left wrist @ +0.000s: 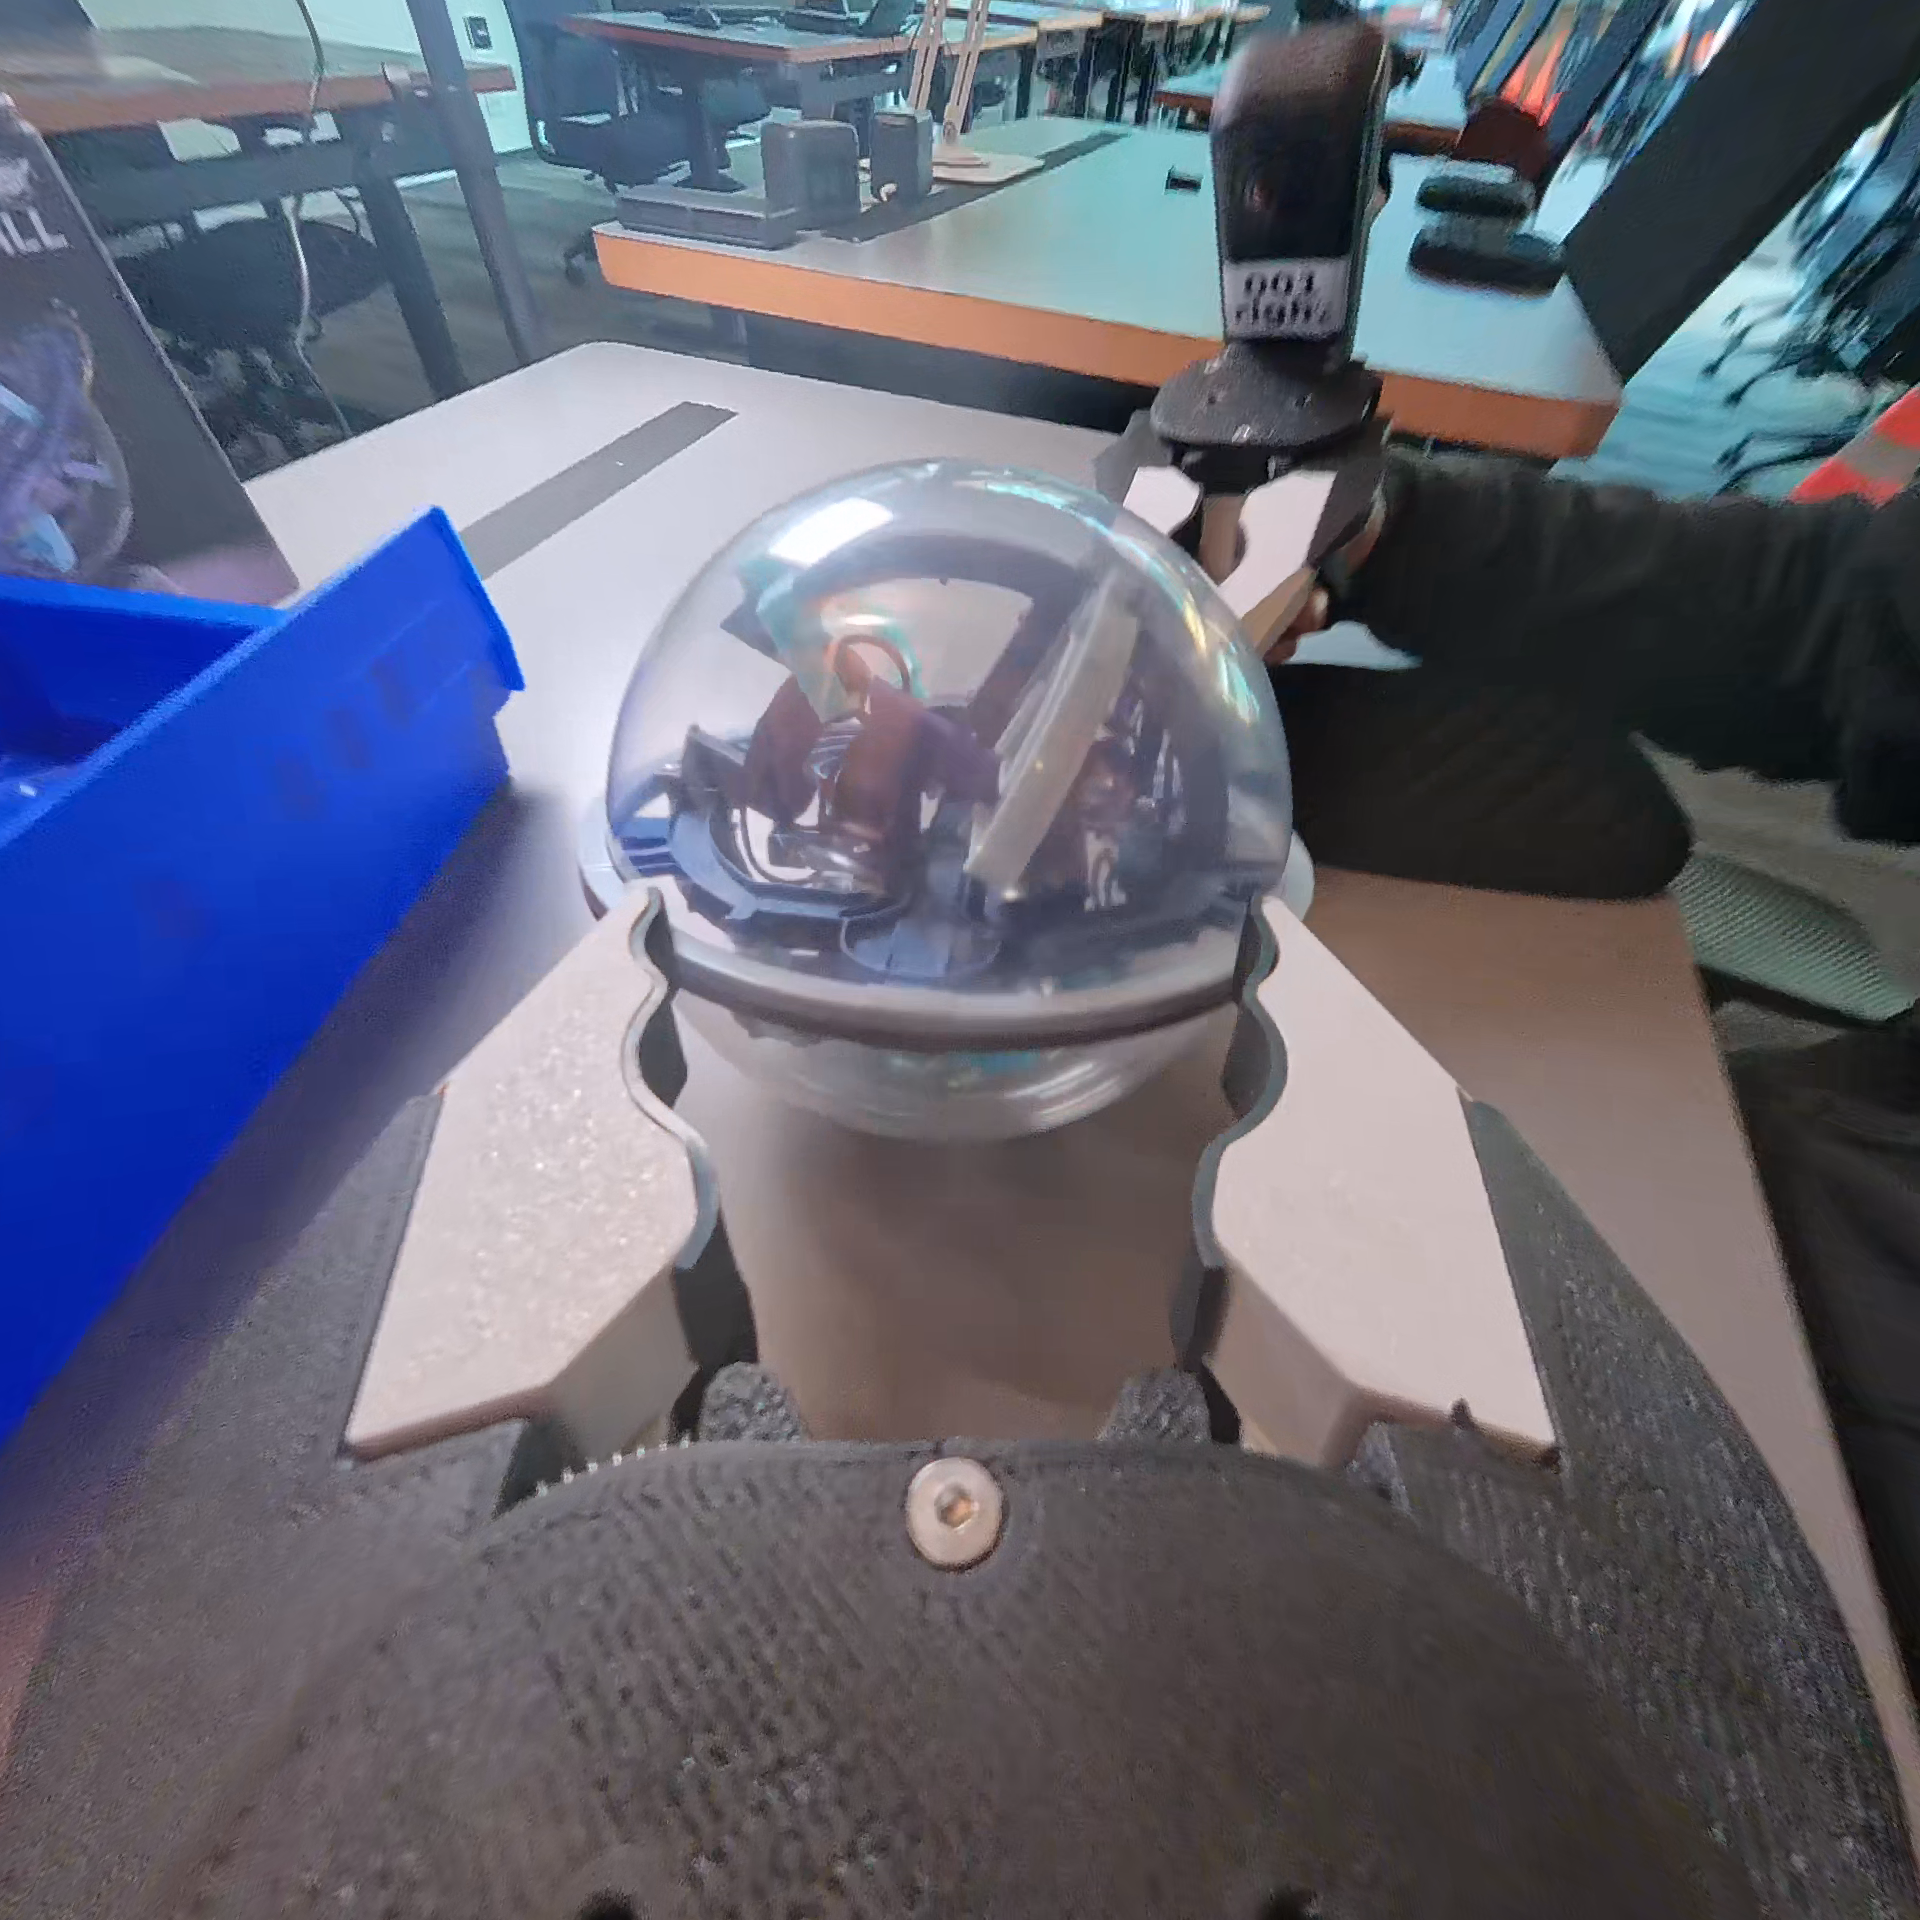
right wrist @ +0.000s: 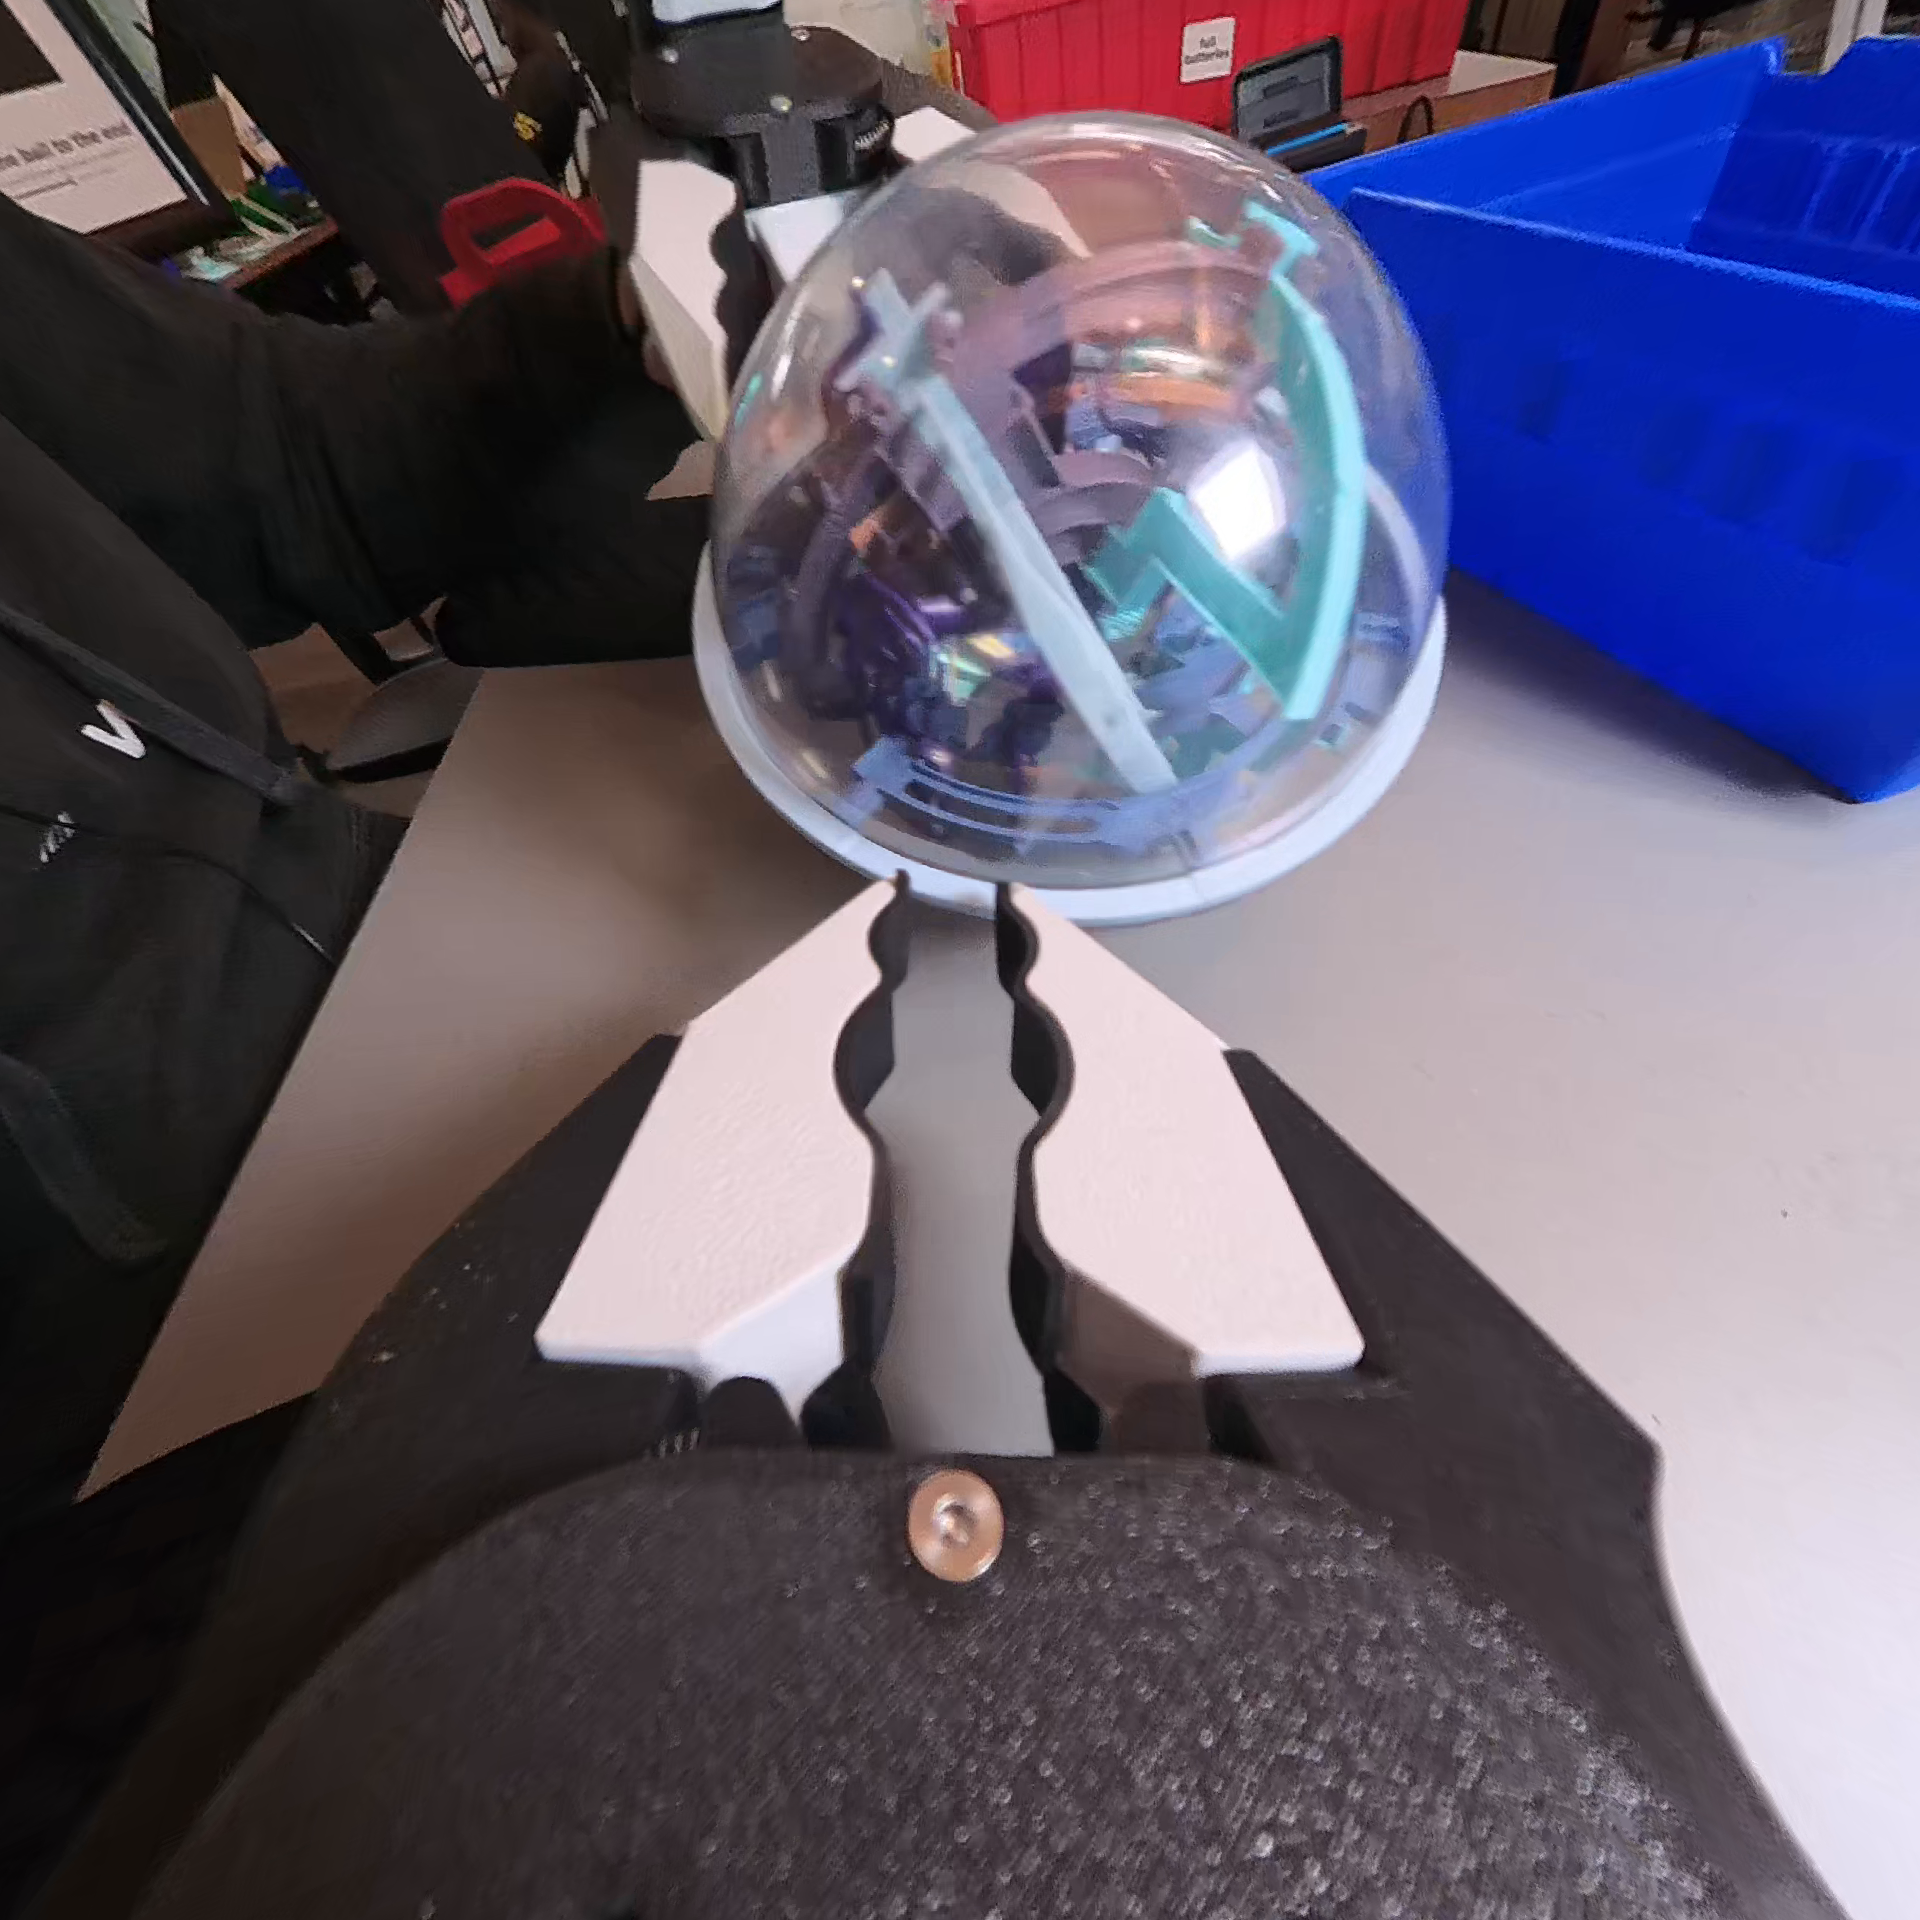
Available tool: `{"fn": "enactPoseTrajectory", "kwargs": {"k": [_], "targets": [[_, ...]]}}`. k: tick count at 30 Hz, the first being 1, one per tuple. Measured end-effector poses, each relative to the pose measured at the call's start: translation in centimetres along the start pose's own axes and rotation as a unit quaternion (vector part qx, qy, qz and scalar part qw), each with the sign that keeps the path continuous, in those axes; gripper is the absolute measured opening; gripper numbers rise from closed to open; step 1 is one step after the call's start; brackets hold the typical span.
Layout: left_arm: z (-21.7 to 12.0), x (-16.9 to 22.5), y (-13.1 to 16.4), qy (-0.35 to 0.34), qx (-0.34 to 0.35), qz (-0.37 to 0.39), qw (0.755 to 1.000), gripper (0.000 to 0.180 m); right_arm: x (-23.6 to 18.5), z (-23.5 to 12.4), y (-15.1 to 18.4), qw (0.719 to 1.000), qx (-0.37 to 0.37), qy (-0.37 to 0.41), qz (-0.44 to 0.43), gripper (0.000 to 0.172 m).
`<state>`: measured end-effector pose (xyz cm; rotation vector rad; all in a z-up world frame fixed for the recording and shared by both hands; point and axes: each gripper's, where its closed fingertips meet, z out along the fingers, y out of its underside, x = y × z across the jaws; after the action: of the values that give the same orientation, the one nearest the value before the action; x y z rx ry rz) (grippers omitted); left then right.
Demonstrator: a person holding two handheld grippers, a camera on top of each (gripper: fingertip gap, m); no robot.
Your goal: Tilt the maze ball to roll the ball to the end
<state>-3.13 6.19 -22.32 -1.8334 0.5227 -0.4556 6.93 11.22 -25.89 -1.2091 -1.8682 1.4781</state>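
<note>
The maze ball [left wrist: 951,748], a clear sphere with coloured tracks inside and a pale ring round its middle, is held over the grey table [left wrist: 582,457]. My left gripper [left wrist: 956,935] is spread wide, and its pads [left wrist: 649,935] press on the ball's two sides at the ring. In the right wrist view the ball [right wrist: 1070,540] sits tilted. One left finger [right wrist: 681,260] shows behind it. My right gripper [right wrist: 951,888] is closed to a slim slit with nothing between the fingers. Its tips sit at the ring's near edge. It also shows behind the ball in the left wrist view [left wrist: 1262,613]. I cannot make out the small ball inside.
A blue bin [left wrist: 208,831] stands just left of the ball and shows on the right in the right wrist view [right wrist: 1662,468]. The toy's dark box [left wrist: 62,364] stands behind it. A person's dark sleeve [left wrist: 1558,623] lies along the table's right edge.
</note>
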Motion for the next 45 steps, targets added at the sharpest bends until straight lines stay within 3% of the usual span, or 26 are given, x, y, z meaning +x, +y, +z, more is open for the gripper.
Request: {"fn": "enactPoseTrajectory", "kwargs": {"k": [2,8,11,14,18,21,24,28,35,39,45], "targets": [[0.2,-0.1,0.1,-0.012,-0.004,0.03,0.999,0.104,-0.4,-0.2,-0.6,1.0,-0.001,-0.001,-0.006,0.029],[1.0,-0.1,0.9,-0.025,-0.016,0.108,0.994,0.1,2.5,-0.8,-2.8,0.99,0.02,0.125,-0.059,0.079],[0.6,-0.1,0.6,-0.029,-0.001,0.137,0.99,0.096,2.4,-0.1,-1.9,0.986,-0.007,0.139,-0.087,0.09],[-0.3,-0.8,0.0,-0.026,0.018,0.057,0.998,0.109,2.1,0.1,-1.2,0.979,-0.03,0.157,-0.124,0.082],[-0.3,-1.1,0.0,0.029,0.042,-0.156,0.986,0.13,1.2,-0.2,-1.3,0.975,-0.015,0.159,-0.153,0.065],[0.9,-1.0,0.5,0.071,0.045,-0.259,0.962,0.136,1.7,-0.4,-1.5,0.986,0.006,0.14,-0.087,0.078],[1.9,-0.5,1.4,0.091,0.015,-0.272,0.958,0.135,2.3,-0.4,-1.1,0.995,0.013,0.101,0.004,0.087],[2.4,0.0,1.6,0.092,0.011,-0.232,0.968,0.135,0.5,0.7,-0.8,0.999,0.002,0.038,0.024,0.085],[2.2,0.7,1.4,0.035,0.009,-0.035,0.999,0.135,0.0,1.8,-0.3,0.999,-0.029,0.044,0.012,0.1],[2.1,1.0,1.4,0.012,0.01,0.055,0.998,0.135,0.0,2.1,-0.3,0.998,-0.029,0.043,0.02,0.105],[2.0,2.2,1.6,-0.006,0.013,0.197,0.98,0.134,0.6,2.6,-0.9,0.998,-0.012,0.041,0.045,0.128]]}}
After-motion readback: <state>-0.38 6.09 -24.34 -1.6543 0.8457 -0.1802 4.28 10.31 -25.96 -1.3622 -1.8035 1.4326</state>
